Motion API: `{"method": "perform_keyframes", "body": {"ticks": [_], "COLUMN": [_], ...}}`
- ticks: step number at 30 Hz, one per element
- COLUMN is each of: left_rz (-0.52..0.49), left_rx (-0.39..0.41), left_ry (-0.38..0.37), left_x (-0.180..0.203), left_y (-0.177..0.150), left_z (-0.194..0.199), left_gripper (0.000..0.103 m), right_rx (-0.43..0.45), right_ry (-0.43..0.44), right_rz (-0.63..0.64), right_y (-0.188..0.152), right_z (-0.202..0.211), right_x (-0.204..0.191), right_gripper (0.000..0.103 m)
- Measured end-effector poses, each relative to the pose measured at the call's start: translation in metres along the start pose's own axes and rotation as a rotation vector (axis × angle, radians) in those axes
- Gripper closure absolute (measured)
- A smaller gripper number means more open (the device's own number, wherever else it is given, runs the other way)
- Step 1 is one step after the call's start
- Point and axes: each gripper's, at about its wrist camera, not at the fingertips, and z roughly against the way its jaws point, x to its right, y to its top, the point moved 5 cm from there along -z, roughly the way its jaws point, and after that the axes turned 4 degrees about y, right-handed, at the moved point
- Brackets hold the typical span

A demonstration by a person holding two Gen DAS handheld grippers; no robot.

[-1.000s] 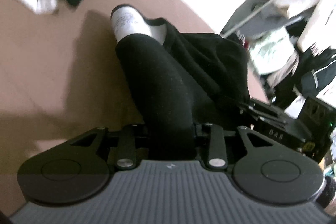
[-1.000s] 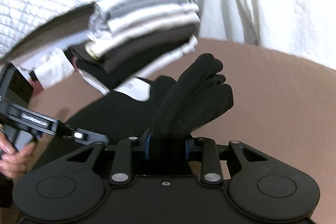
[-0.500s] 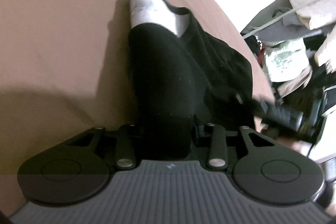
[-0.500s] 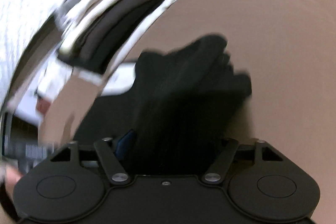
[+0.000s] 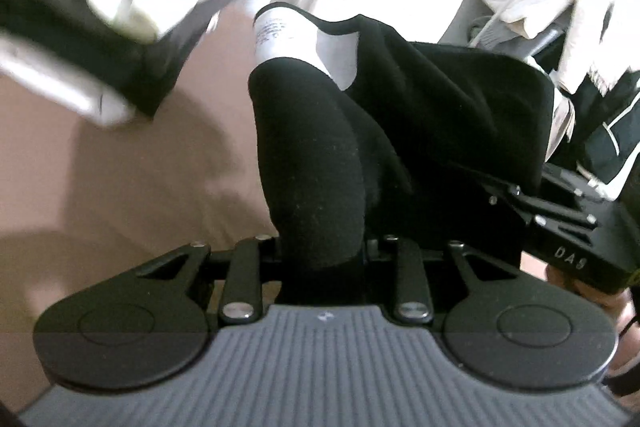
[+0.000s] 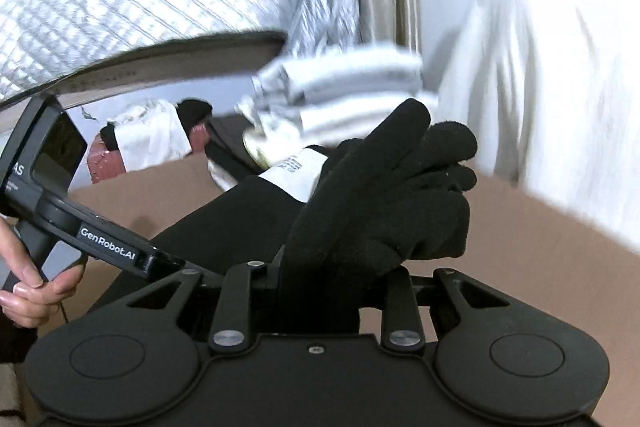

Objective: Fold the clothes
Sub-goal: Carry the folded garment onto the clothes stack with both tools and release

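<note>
Black fleece garment [image 5: 320,163] with a white label hangs bunched above the brown worktop [image 5: 100,187], pinched by left claw [image 5: 324,247] and right claw [image 6: 320,267], which should keep edges level while lowering.

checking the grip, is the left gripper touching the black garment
Touching. The left wrist view shows the black garment bunched and pinched inside the left gripper.

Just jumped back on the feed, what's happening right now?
A person is folding a black garment over the brown surface. The left hand-held gripper and the right hand-held gripper each pinch a bunch of its fabric, and its white label shows. A stack of folded clothes sits behind.
</note>
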Motion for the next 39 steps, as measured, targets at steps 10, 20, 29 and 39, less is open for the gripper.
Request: {"method": "perform_keyframes", "body": {"ticks": [10, 20, 29, 39], "left_rz": [-0.063, -0.08, -0.064, 0.045], "left_rx": [0.171, 0.21, 0.031, 0.214], "left_ry": [0.034, 0.239, 0.478, 0.39], "left_x": [0.019, -0.067, -0.173, -0.201], "left_y": [0.089, 0.329, 0.376, 0.336], "left_z": [0.101, 0.098, -0.063, -0.049], "left_gripper": [0.077, 0.077, 0.044, 0.032], "right_rx": [-0.059, 0.348, 0.187, 0.306], "right_ry": [0.105, 0.309, 0.132, 0.423], "right_rz": [0.181, -0.319, -0.556, -1.009], "right_y": [0.13, 0.259, 0.23, 0.171], "right_z": [0.006, -0.135, -0.303, -0.296], "right_x": [-0.017, 0.063, 0.152, 0.198], "right_gripper": [0.073, 0.073, 0.063, 0.07]}}
